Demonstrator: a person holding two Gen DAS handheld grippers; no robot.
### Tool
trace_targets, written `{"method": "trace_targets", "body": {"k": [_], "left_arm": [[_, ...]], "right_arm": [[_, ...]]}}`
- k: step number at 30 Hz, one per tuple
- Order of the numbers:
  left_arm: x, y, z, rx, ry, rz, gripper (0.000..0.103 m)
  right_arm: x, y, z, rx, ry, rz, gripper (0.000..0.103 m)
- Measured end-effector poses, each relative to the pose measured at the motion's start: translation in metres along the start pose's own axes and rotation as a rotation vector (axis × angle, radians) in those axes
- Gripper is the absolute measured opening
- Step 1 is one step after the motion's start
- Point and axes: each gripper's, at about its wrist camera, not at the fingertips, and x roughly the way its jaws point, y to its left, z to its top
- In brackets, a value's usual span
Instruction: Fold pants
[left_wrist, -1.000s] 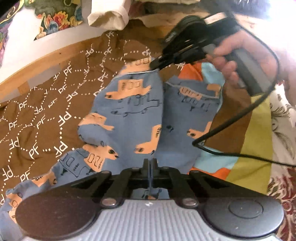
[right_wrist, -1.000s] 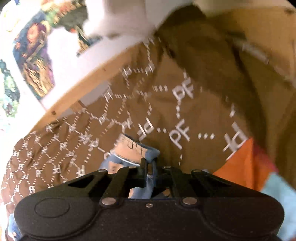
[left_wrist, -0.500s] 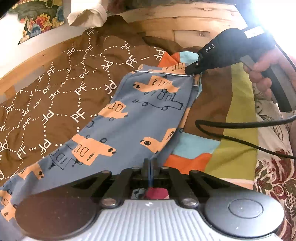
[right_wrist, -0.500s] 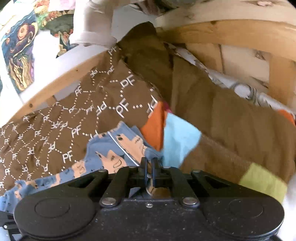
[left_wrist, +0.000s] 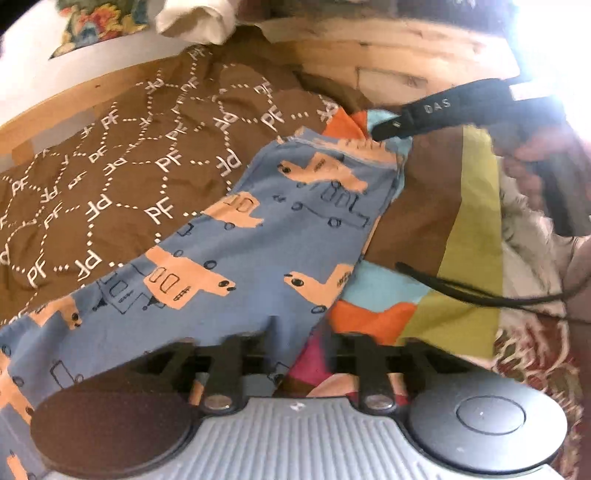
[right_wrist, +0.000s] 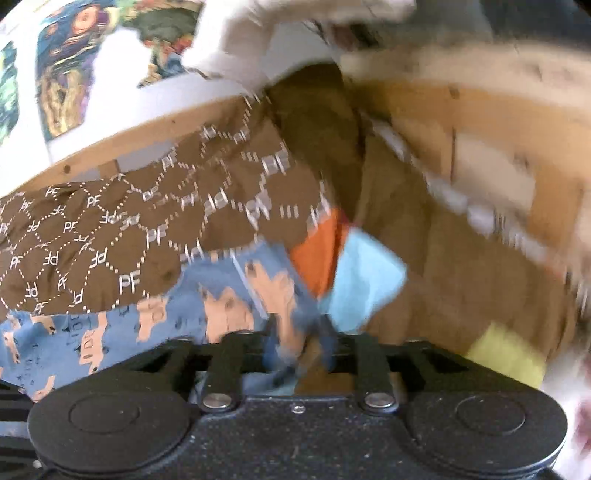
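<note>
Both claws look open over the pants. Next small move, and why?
Probably slide the left claw toward the lower-left end of the pants and grip there. Both it and the right claw stand open, holding nothing, and the pants lie flat in one long strip on the brown blanket, so a crosswise fold seems due.

A bed with a pale wooden frame (left_wrist: 388, 55) carries a brown cover (left_wrist: 122, 173) printed with white "PF" letters (in dotted hexagons) and a colour-block blanket (left_wrist: 469, 236). Behind it, a white wall (right_wrist: 122, 96) bears colourful pictures (right_wrist: 62, 74). Strong light glares at the left view's upper right.
</note>
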Motion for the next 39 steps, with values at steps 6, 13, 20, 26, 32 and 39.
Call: {"method": "trace_targets", "body": {"k": [6, 13, 20, 26, 32, 39], "left_arm": [[-0.017, 0.014, -0.002, -0.069, -0.051, 0.075, 0.067], [-0.014, 0.038, -0.010, -0.153, -0.008, 0.141, 0.068], [-0.011, 0.043, -0.015, -0.156, 0.013, 0.171, 0.073], [-0.026, 0.052, -0.016, -0.177, -0.011, 0.173, 0.073], [-0.065, 0.103, -0.011, -0.203, -0.077, 0.312, 0.074], [-0.064, 0.195, 0.002, -0.224, 0.077, 0.359, 0.074]], "right_arm": [[0.052, 0.015, 0.041, -0.127, 0.052, 0.143, 0.046], [0.100, 0.020, 0.056, -0.147, 0.164, 0.172, 0.011], [0.079, 0.019, 0.057, -0.165, 0.091, 0.096, 0.003], [0.086, 0.028, 0.045, -0.225, 0.127, 0.035, 0.044], [0.058, 0.058, 0.038, -0.196, -0.028, 0.059, 0.072], [0.055, 0.116, -0.003, -0.180, 0.015, 0.300, 0.082]]}}
